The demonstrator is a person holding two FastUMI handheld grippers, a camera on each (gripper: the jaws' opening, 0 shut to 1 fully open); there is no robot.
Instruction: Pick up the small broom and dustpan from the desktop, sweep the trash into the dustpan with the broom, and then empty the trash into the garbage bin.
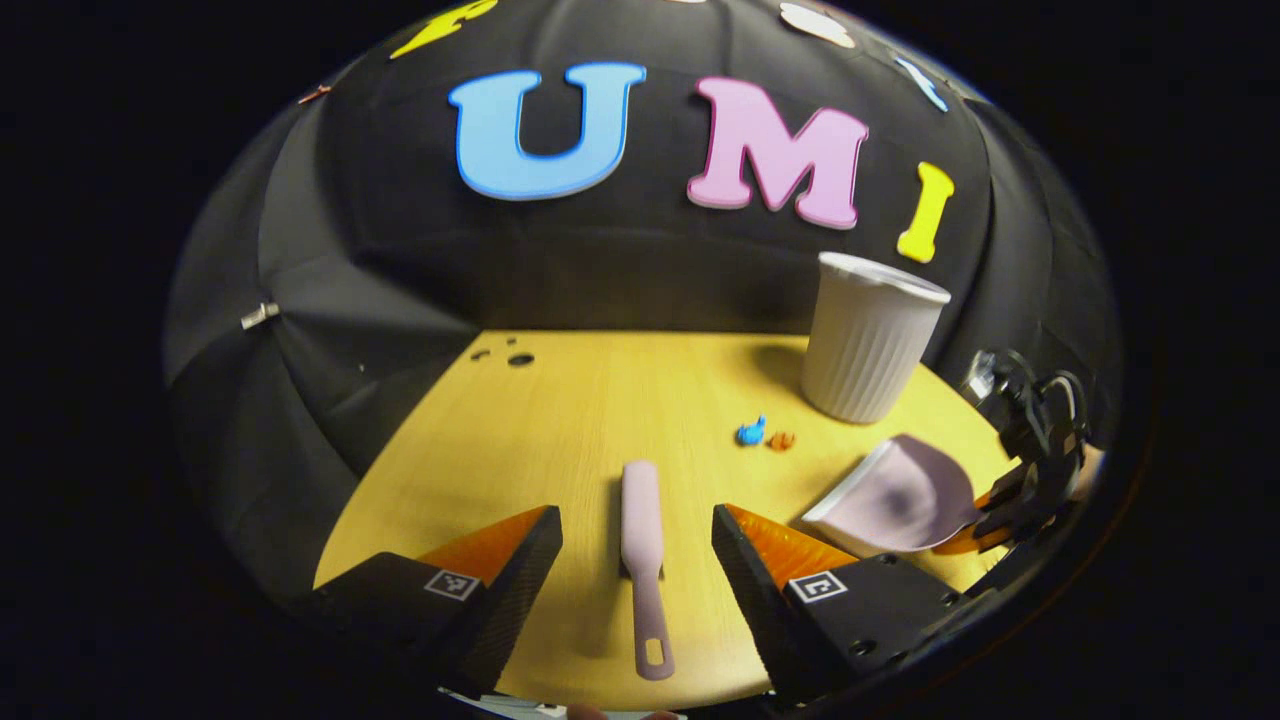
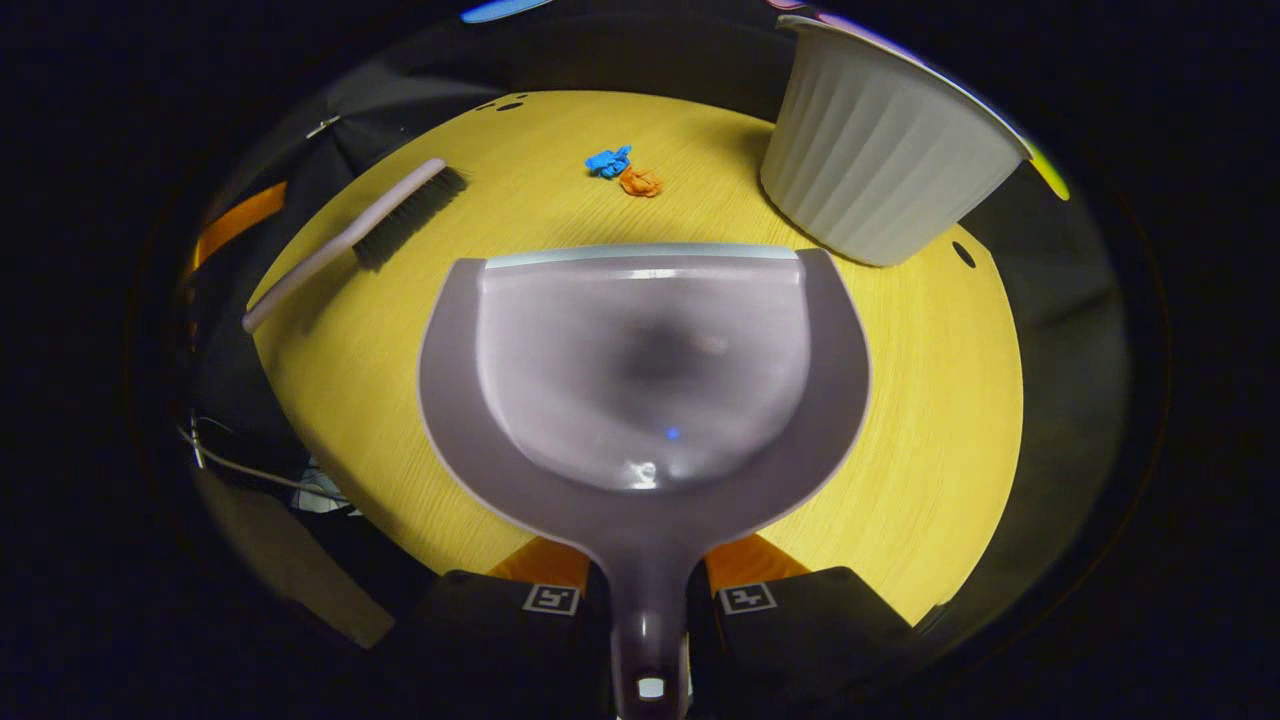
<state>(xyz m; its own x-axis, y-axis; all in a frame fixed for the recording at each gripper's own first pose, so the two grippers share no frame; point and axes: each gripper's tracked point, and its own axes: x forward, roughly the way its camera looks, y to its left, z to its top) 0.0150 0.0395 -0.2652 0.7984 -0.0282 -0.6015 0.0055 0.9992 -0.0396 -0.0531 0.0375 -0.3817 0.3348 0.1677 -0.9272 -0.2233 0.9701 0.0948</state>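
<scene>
Dustpan [image 2: 640, 400] handle clamped by right fingers [image 2: 745, 580]; left fingers [image 1: 520, 560] wide.

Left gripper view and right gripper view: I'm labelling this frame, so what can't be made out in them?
- Inside of the white ribbed garbage bin: hidden by its own wall in both views.
- Lilac plastic dustpan handle end: covered by the right gripper fingers in the right gripper view.
- Blue scrap and orange scrap: too small to identify.
- Pink small broom bristles: face down under its back in the left gripper view.
</scene>
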